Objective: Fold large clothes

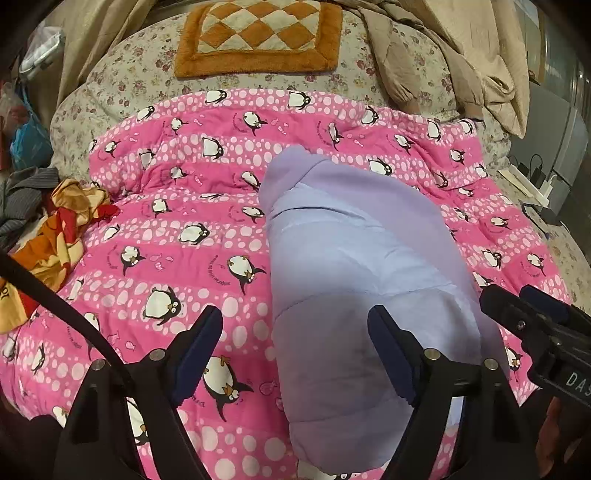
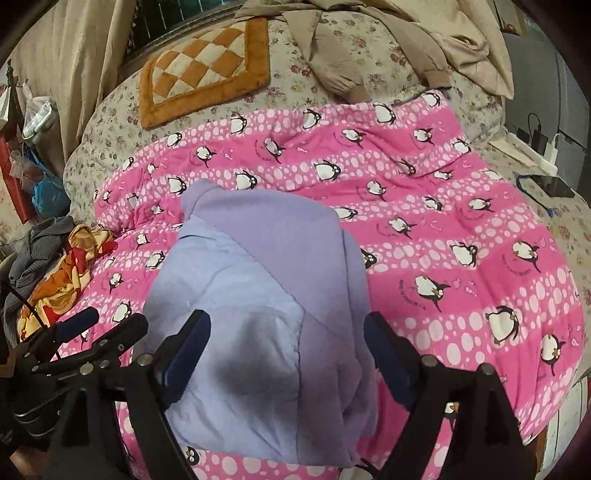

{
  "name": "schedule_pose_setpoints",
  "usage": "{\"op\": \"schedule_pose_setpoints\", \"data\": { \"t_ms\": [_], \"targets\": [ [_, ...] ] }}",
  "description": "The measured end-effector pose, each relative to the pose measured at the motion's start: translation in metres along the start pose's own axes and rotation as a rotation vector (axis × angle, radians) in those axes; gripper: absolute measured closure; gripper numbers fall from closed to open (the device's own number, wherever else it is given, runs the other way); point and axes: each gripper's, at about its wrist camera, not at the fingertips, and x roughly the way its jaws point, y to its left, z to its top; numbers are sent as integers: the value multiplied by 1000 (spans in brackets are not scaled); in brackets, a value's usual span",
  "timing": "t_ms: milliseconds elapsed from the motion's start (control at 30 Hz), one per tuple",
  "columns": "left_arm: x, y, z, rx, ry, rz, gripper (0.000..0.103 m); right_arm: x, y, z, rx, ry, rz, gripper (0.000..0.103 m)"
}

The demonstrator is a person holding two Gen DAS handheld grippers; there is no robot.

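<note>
A lavender garment (image 1: 351,240) (image 2: 266,258), folded into a long padded bundle, lies on a pink penguin-print quilt (image 1: 166,229) (image 2: 443,221) spread over the bed. My left gripper (image 1: 295,347) hovers open above the bundle's near left edge; its right finger is over the fabric and its left finger over the quilt. The right gripper (image 2: 288,350) is open above the near end of the bundle, with fabric below both fingers and nothing pinched. Each gripper shows at the other view's edge: the right gripper (image 1: 535,317) and the left gripper (image 2: 92,332).
An orange checkered cushion (image 1: 258,33) and beige clothes (image 1: 480,66) lie at the far side on a floral bedspread (image 1: 122,85). A red-and-orange cloth (image 1: 62,229) and a grey striped garment (image 1: 22,195) sit at the left. A phone (image 2: 554,186) and chargers (image 2: 535,144) lie at the right.
</note>
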Motion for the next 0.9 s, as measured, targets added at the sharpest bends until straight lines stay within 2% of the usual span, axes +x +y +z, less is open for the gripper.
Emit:
{"op": "schedule_pose_setpoints", "data": {
  "t_ms": [900],
  "targets": [
    [10,2,-4,2,26,-2,50,16,-1,-6,28,45,16,15]
  ]
}}
